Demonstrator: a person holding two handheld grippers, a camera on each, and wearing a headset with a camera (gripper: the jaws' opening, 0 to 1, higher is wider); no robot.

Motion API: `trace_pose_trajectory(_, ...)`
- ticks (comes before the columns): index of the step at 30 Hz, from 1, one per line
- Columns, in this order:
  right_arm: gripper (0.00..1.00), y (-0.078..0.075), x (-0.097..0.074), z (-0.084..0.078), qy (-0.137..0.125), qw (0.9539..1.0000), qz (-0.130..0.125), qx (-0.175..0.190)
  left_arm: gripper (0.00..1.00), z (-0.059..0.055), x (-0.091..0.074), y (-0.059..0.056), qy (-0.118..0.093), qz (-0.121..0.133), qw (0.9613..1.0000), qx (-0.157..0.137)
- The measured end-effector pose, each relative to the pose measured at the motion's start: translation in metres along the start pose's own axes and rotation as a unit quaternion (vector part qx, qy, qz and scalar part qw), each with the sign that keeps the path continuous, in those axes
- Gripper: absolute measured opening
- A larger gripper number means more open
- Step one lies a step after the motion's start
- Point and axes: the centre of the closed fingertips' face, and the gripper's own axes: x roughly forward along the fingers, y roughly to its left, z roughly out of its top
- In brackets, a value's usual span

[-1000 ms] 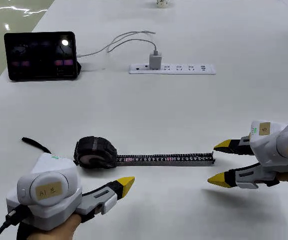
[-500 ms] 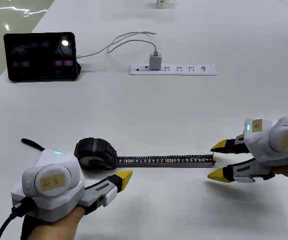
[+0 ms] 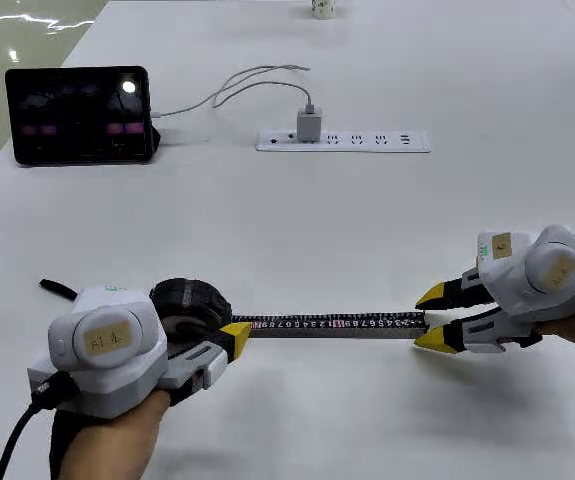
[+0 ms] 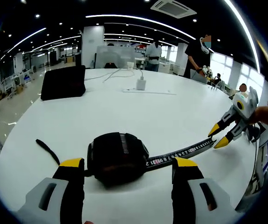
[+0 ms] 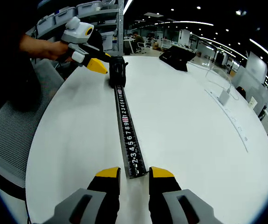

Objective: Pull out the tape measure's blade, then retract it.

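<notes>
Crosswise, blade (image 3: 332, 322) points from case (image 3: 189, 303) toward right tongs (image 3: 433, 318).

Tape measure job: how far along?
Pull-out looks done: the numbered black blade lies extended on the white table from the round black tape measure case. In hand: left tool open around the case, right tool open astride the blade's end. Remaining: retraction.
</notes>
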Motion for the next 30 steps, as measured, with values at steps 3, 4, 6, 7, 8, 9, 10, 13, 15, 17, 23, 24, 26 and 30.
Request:
trace_pose_trajectory(3,0.19,0.0,0.001,-0.001,0.005,1.0,0.005,-0.006,0.72,0.001,0.003,0.002,0.0,0.004,1.0,-0.005)
trace_pose_trajectory(4,0.19,0.0,0.001,-0.002,0.006,0.9999,0.006,-0.01,0.71,0.002,0.004,0.003,0.0,0.005,1.0,-0.007)
trace_pose_trajectory(6,0.18,-0.001,0.002,-0.002,0.007,0.9999,0.008,-0.011,0.71,0.002,0.006,0.004,0.001,0.007,0.9999,-0.012)
trace_pose_trajectory(7,0.18,-0.001,0.002,-0.003,0.007,0.9999,0.009,-0.011,0.7,0.002,0.007,0.005,0.002,0.008,0.9999,-0.014)
trace_pose_trajectory(8,0.18,-0.001,0.003,-0.003,0.008,0.9998,0.011,-0.013,0.7,0.002,0.009,0.005,0.003,0.01,0.9998,-0.015)
trace_pose_trajectory(9,0.17,-0.001,0.003,-0.003,0.009,0.9998,0.012,-0.014,0.7,0.003,0.009,0.006,0.004,0.011,0.9998,-0.017)
trace_pose_trajectory(10,0.17,-0.001,0.004,-0.003,0.009,0.9997,0.014,-0.016,0.7,0.003,0.011,0.007,0.004,0.013,0.9997,-0.021)
trace_pose_trajectory(13,0.16,-0.003,0.004,-0.005,0.012,0.9996,0.016,-0.022,0.68,0.004,0.013,0.009,0.005,0.019,0.9995,-0.026)
trace_pose_trajectory(15,0.16,-0.002,0.005,-0.005,0.014,0.9994,0.018,-0.025,0.67,0.004,0.015,0.009,0.007,0.02,0.9993,-0.031)
trace_pose_trajectory(17,0.15,-0.003,0.005,-0.006,0.017,0.9992,0.02,-0.029,0.66,0.004,0.017,0.01,0.01,0.023,0.9991,-0.033)
trace_pose_trajectory(23,0.13,-0.004,0.006,-0.007,0.018,0.9989,0.023,-0.037,0.65,0.004,0.023,0.012,0.014,0.032,0.9988,-0.036)
trace_pose_trajectory(24,0.12,-0.004,0.006,-0.007,0.018,0.9989,0.024,-0.037,0.64,0.004,0.024,0.013,0.015,0.033,0.9987,-0.036)
trace_pose_trajectory(26,0.12,-0.004,0.006,-0.007,0.016,0.9989,0.025,-0.037,0.63,0.004,0.026,0.014,0.018,0.036,0.9986,-0.035)
trace_pose_trajectory(30,0.12,-0.004,0.006,-0.007,0.014,0.9988,0.026,-0.04,0.62,0.002,0.027,0.016,0.023,0.041,0.9984,-0.033)
